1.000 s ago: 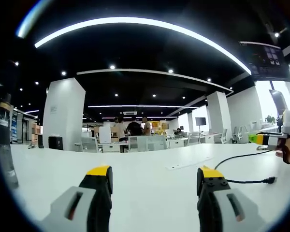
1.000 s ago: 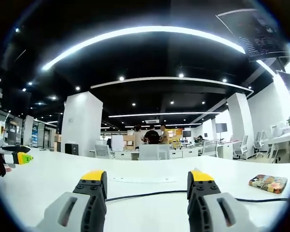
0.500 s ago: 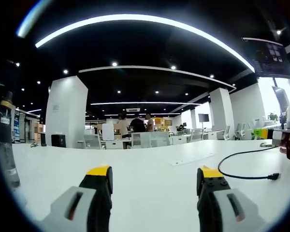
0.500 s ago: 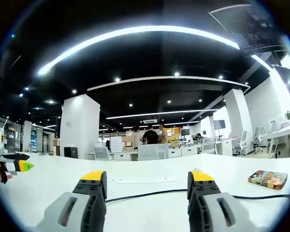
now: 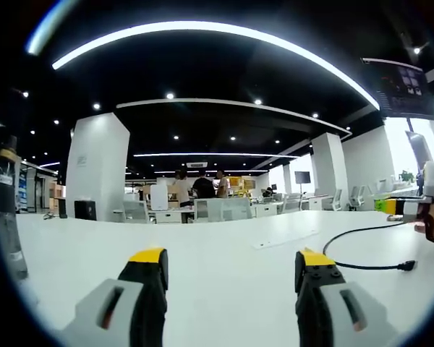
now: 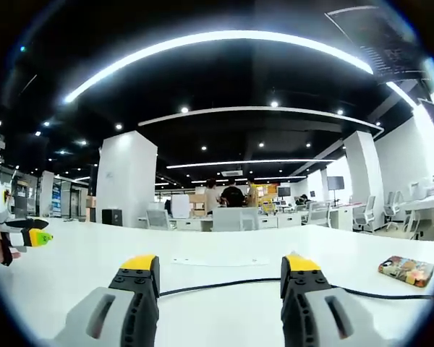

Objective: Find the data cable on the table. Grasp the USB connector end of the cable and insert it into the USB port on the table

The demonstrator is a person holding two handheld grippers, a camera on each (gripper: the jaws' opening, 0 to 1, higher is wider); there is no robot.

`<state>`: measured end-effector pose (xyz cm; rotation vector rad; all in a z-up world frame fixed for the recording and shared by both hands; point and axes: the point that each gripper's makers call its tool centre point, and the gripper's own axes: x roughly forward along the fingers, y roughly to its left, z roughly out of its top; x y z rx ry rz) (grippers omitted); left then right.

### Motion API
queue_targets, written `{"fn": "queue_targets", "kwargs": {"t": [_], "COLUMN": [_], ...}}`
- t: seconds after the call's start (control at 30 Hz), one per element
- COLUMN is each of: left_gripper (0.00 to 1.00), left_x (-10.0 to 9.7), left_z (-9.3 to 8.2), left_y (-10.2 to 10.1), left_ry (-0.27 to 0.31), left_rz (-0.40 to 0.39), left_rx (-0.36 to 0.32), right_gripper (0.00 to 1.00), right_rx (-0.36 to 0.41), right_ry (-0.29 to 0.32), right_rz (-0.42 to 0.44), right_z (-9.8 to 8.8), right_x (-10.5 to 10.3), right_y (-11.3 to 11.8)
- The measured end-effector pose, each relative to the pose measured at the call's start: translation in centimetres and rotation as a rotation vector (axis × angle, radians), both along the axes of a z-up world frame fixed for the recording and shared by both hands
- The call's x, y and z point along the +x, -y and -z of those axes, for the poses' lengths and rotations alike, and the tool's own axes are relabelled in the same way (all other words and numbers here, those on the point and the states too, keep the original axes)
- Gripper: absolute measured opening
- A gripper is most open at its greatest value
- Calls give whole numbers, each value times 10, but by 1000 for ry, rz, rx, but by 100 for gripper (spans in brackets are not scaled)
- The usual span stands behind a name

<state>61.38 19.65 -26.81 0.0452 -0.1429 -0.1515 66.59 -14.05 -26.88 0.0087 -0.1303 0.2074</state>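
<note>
1. Two grippers, both empty: the left gripper (image 5: pixel 231 257) and the right gripper (image 6: pixel 220 262) each have their jaws spread wide, low over the white table (image 5: pixel 202 238).
2. My landmark is the flat white strip (image 6: pixel 217 261) lying on the table. Whether it carries the USB port is too small to tell.
3. In the right gripper view, the black cable (image 6: pixel 224 288) runs along the near side of the strip, between it and the jaws. In the left gripper view, the cable loops to the right of the strip and ends in a small dark plug (image 5: pixel 406 266), which lies apart from the strip.
4. A phone (image 6: pixel 407 271) in a patterned case lies well to the right of the strip.
5. I'd judge the cable to be light and limp: pinch the cord and it will bend away, and its tail will drag on the smooth top.
6. The plug looks like the only stiff part, so the hold belongs on its moulded body, square across the flats, leaving the tip bare for the port.
7. It is small and likely to skate on that surface, so I'd close on it gently.
</note>
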Motion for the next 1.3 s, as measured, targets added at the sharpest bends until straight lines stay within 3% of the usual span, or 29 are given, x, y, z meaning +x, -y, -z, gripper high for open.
{"fn": "queue_targets", "kwargs": {"t": [0.07, 0.77, 1.07, 1.3], "left_gripper": [71, 73, 73, 73], "left_x": [0, -1, -1, -1], "left_z": [1, 1, 4, 6], "left_y": [2, 12, 17, 18], "left_ry": [-2, -2, -9, -13], "left_rz": [6, 46, 66, 73], "left_rx": [1, 8, 13, 14], "right_gripper": [68, 67, 66, 63], "right_rx": [-52, -64, -153, -158], "right_ry": [-7, -84, -206, -296], "right_rz": [10, -81, -216, -314], "right_z": [2, 9, 25, 38], "right_x": [2, 7, 8, 6], "right_y": [0, -14, -39, -60]}}
